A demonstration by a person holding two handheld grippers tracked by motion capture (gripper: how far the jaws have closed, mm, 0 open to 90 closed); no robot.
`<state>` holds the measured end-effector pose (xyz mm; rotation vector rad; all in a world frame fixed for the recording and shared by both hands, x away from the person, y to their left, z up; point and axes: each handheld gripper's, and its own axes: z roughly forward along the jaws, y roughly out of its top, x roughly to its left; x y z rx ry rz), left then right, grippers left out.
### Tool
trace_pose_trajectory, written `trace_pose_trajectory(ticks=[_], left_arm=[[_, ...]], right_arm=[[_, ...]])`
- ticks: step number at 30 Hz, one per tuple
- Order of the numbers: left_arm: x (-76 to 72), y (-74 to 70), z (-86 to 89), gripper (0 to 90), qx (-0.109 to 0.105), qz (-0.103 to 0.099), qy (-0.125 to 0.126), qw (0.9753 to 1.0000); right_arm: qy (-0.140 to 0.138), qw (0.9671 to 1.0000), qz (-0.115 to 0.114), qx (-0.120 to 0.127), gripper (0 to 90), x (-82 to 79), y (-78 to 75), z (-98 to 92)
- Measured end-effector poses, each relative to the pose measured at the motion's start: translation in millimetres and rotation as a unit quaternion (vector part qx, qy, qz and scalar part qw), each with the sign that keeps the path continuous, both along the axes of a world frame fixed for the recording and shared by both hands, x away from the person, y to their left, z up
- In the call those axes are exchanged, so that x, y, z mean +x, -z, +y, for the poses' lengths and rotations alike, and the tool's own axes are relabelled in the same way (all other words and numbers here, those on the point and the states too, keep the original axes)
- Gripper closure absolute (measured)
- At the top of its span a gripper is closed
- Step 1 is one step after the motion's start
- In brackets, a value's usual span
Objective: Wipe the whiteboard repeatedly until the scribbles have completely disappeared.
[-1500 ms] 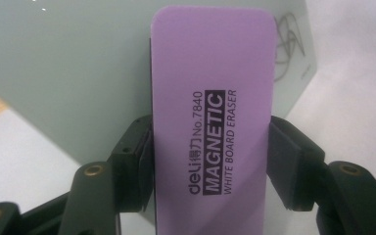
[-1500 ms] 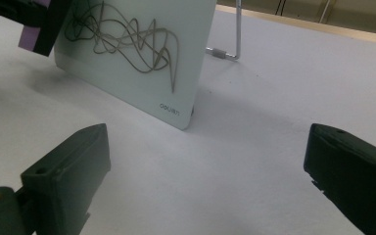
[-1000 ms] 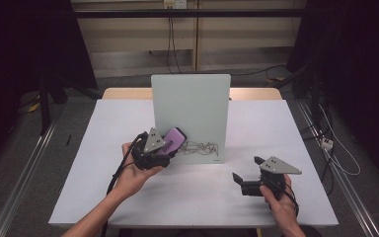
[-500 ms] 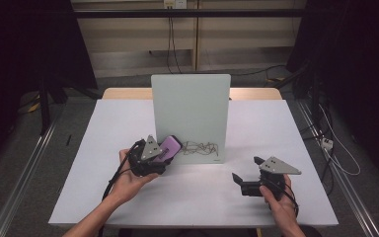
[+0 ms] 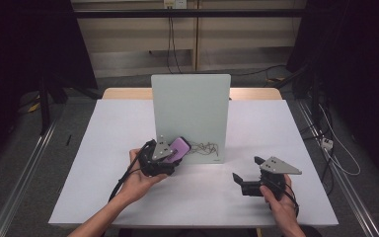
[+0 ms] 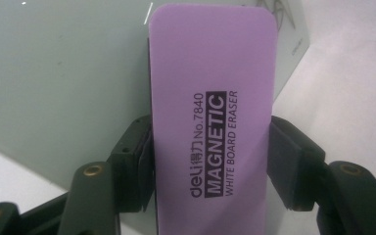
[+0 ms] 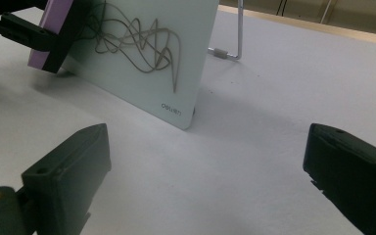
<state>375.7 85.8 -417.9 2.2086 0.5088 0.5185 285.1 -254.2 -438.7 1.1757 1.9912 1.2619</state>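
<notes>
Jaws of your left gripper [image 5: 170, 157] are clamped across the short sides of the purple magnetic whiteboard eraser [image 6: 210, 117]; its long axis runs forward from the jaws toward the board. Largest first: the white bench [image 5: 103, 148] carries an upright glass whiteboard [image 5: 190, 108] on a wire stand [image 7: 235, 36]. Eraser sits against the board's lower left face, or just off it; contact cannot be confirmed. The scribble [image 7: 137, 41] lies to the eraser's right along the bottom edge, so I judge the coming stroke runs rightward across the board. Your right gripper [image 5: 249, 183] rests on the bench well apart, jaws spread wide and empty, facing the board's lower corner. Nothing stands between eraser and scribble.
</notes>
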Motion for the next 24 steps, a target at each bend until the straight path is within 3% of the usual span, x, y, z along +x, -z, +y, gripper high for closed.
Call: trace_pose_trajectory(ticks=[13, 24], left_arm=[[1.2, 1.6, -18.2, 40.7, -0.001, 0.002, 0.013, 0.9999], [1.6, 2.4, -20.4, 40.8, -0.005, 0.008, 0.017, 0.9998]], right_arm=[[-0.001, 1.0, -0.001, -0.001, 3.4, -0.2, -0.1, 0.0], [-0.001, 1.0, -0.001, 0.0, 3.4, -0.4, -0.1, -0.5]])
